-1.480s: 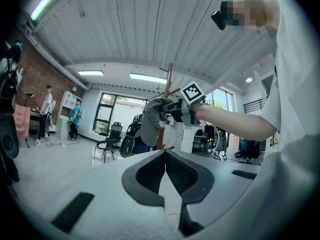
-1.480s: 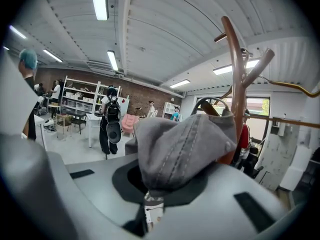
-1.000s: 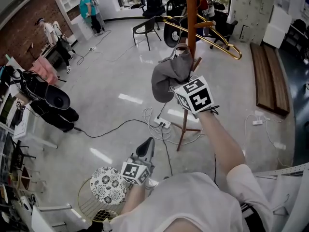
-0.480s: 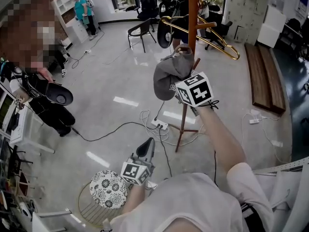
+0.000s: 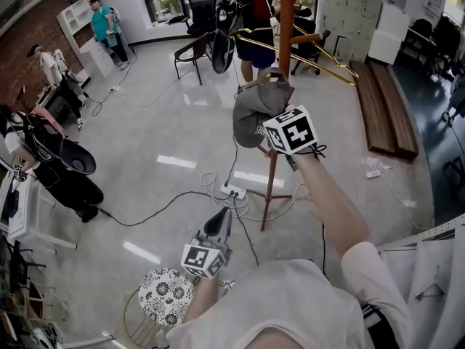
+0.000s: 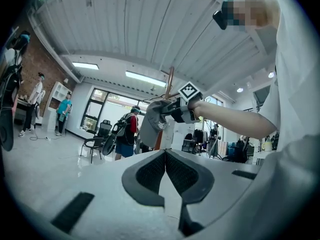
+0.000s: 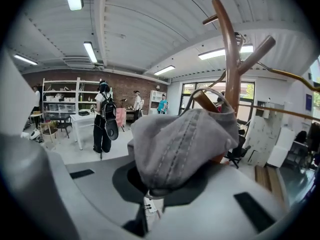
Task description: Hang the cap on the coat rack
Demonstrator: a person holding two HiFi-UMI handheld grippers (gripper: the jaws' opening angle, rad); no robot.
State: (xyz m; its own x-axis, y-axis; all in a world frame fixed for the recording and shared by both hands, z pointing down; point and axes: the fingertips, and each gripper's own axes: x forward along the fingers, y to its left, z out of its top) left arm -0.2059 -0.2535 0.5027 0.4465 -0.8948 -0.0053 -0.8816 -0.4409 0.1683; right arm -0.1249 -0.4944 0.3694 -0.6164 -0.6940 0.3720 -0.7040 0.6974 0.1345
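Firmly, the right gripper (image 7: 148,196) pinches the cap (image 7: 182,139) beside the coat rack (image 7: 231,69).

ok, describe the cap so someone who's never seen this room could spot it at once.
Find the tall orange-brown coat rack pole rising at the top middle of the head view. Close against it, by its pegs, is the cap, pinched in the right gripper. It is the only soft grey fabric thing there, with small white print on its side.
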